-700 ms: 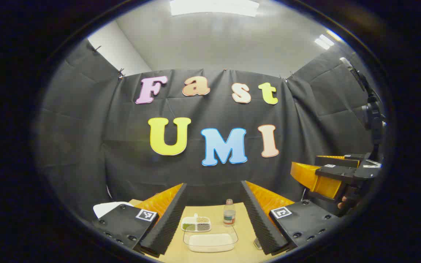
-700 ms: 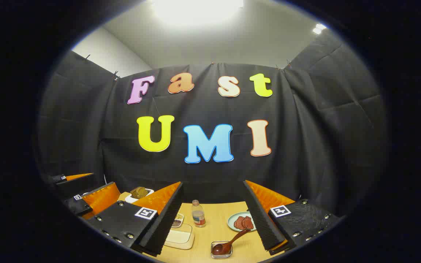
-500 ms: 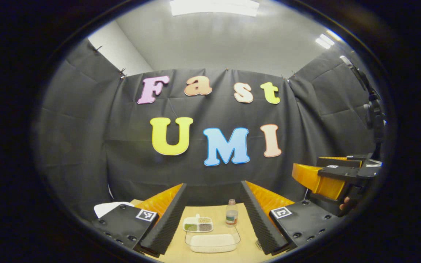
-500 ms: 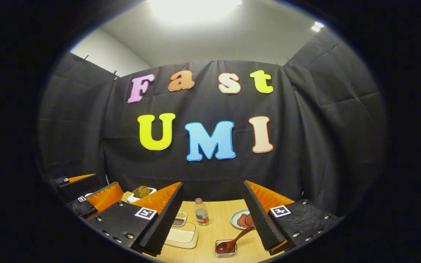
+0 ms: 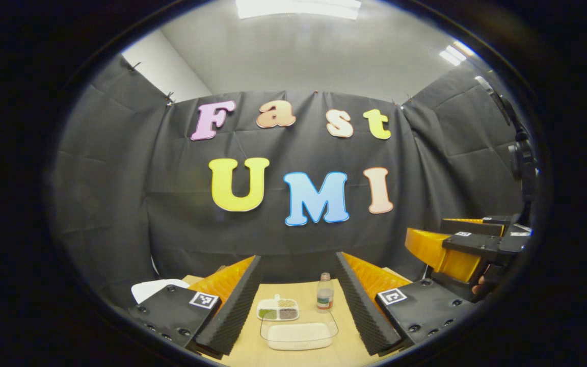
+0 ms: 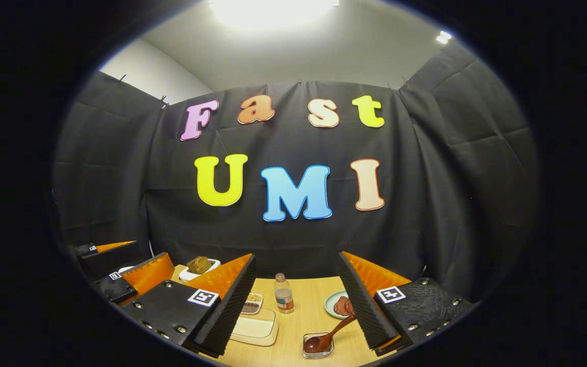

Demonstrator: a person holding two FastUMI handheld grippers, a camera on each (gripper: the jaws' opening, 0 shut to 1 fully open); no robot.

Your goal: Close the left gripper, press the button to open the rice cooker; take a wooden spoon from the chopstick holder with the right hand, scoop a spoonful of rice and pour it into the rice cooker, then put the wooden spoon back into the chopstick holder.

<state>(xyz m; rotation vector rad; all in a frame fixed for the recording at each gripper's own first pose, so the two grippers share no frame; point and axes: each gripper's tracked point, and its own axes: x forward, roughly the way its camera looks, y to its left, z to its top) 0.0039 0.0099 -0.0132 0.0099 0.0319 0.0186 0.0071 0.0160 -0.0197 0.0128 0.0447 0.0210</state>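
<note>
Both grippers held spread and empty above the desk, the first step not yet begun

The left gripper [image 5: 297, 300] should be clenched fully before any button is pressed, so one blunt tip meets it; the right gripper [image 6: 297, 300] is also released, grasping nothing. A wooden spoon [image 6: 327, 336], dark brown with a long curved handle, is seen leaning in a small clear holder [image 6: 318, 346] on the desk [image 6: 301, 326], near the right gripper; white rice lies in a clear tray [image 5: 299, 335] ahead of the left gripper
</note>
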